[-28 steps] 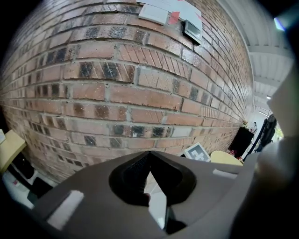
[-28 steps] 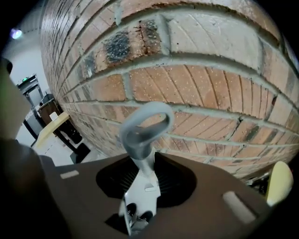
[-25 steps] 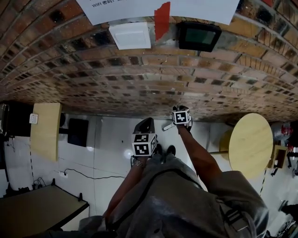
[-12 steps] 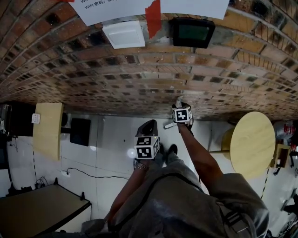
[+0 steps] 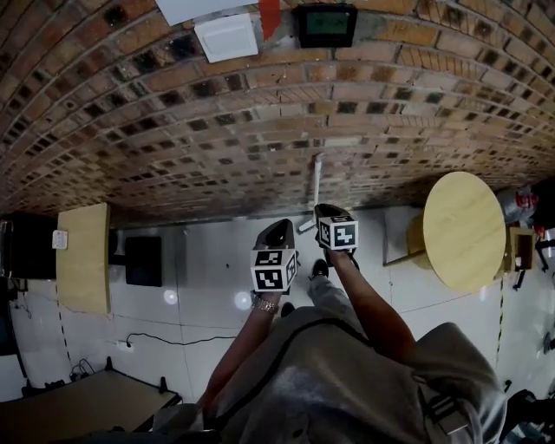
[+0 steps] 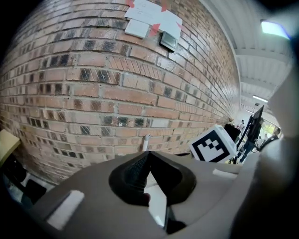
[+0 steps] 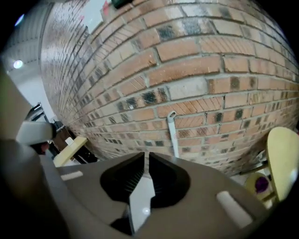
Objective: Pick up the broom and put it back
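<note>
The white floor [image 5: 208, 260] carries the broom [image 5: 317, 184] (propped against the brick wall [image 5: 217, 130]), a round table [image 5: 464, 230] and a cable [image 5: 173, 340].

A red-brown brick wall [image 5: 217, 130] carries a white square plate [image 5: 226, 36] and a black-framed screen [image 5: 325, 24] side by side. On the white tiled floor [image 5: 208, 260] stand a round pale wooden tabletop [image 5: 464, 230] at right and a rectangular pale wooden tabletop [image 5: 84, 257] at left. A thin black cable [image 5: 165, 340] lies on the floor.

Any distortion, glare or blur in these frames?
Head view: heavy fisheye bows the brick wall; glare spots on the floor. Left gripper view: ceiling light blown out, corners black. Right gripper view: wall bulges, broom in focus.
</note>
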Demonstrator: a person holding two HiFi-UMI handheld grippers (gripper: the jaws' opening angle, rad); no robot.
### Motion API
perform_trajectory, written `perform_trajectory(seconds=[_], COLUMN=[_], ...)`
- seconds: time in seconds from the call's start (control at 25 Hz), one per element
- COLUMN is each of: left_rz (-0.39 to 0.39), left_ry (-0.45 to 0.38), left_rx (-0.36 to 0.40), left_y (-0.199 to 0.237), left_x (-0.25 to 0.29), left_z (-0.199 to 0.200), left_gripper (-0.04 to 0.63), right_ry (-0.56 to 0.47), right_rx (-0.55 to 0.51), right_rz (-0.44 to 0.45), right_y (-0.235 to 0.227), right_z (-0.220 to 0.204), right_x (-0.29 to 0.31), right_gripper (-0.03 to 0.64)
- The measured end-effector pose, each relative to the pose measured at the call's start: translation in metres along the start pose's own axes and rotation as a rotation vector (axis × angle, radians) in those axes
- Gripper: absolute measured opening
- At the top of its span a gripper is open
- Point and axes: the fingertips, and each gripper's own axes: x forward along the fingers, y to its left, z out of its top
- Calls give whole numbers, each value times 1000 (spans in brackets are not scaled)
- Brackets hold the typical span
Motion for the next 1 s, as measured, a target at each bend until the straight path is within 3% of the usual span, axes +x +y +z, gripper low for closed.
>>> perform_trajectory(seconds=[0.08,0.44,0.76,1.0], left_rz=[-14,-108,-113,-105], left_ry=[-12,-2,-21,-17], left_rx=[3,-7,20,29], left_y=[0,-28,-54,-78], left_x=[-25,-101,-122,-113], left_z=[-12,-71,-71,-63], left_gripper=[-18,-18,-18,-18], right_ry=[-36,-107,-110,-143], right_rx=[9,-61,-122,-132], right_rz=[31,75,116,103], right_y=[38,145,167,152], right_z=[-11,-62,-70,-62], right_x=[-27,-145,-181,-201], right_gripper=[0,-3,-8,-17])
